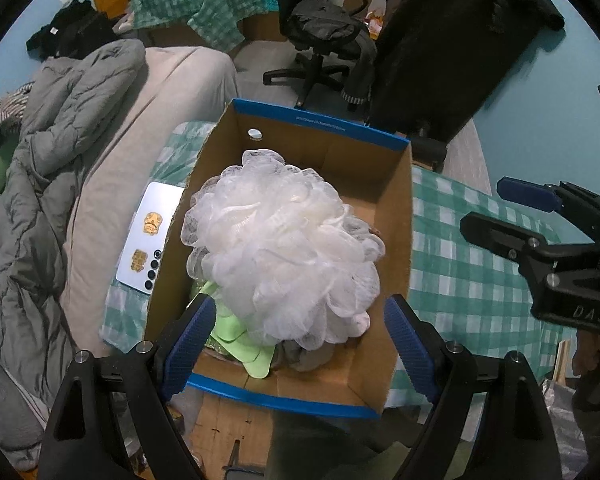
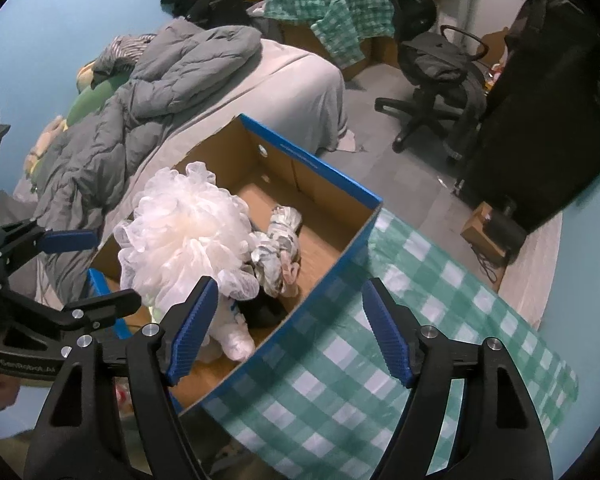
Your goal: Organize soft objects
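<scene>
an open cardboard box with a blue rim [image 1: 320, 122] is the landmark here; it sits on a green-and-white checked cloth [image 1: 472, 264] that covers the table. inside the box, toward its near end, lies a big white mesh bath pouf [image 1: 280, 248], piled on top of the other soft things: a pale green piece [image 1: 240, 336] pokes out from under the pouf at the near wall, and a grey-white knotted bundle [image 2: 278, 240] lies just beside the pouf toward the middle of the box floor. the far half of the box floor is bare cardboard. the left gripper [image 1: 300, 344] hangs above the near end of the box, pointing steeply down, its jaws wide apart with nothing between them; the pouf sits below and clear of the blue pads. the right gripper [image 2: 292, 324] hangs over the box's right wall, where the wall meets the checked cloth, its jaws also apart and gripping nothing. a white phone [image 1: 150, 236] lies face down on the cloth just outside the box's left wall. beyond the box on the left is a bed with a rumpled grey quilt [image 1: 44, 168]. past the far end of the box a black office chair [image 1: 324, 44] stands on the floor.
</scene>
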A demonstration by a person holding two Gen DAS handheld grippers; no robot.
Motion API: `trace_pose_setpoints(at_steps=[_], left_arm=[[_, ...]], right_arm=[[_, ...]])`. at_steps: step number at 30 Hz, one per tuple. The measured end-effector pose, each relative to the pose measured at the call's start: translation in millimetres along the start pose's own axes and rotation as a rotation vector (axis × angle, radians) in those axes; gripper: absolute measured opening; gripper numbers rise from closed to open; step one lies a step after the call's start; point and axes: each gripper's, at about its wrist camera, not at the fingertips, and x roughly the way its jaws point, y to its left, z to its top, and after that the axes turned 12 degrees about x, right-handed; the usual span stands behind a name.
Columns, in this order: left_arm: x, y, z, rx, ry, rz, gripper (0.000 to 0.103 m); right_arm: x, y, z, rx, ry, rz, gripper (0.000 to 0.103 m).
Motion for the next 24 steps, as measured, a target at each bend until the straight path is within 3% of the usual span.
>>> trace_pose_setpoints(at_steps=[6,17,24], left_arm=[[-15,-4,-8,-0.008,-0.035,0.004,0.087],[-46,-14,-20,-0.019,-0.212,0.095,0.087],[-55,-23,-26,-0.021,-0.240,0.116,0.090]], right_arm=[[-16,-5,-8,0.028,-0.021,-0.020,0.075],[-52,-17,-27,0.105,-0.094,-0.048,0.077],[-71,-20,-39,0.129,-0.134,-0.064,0.077]])
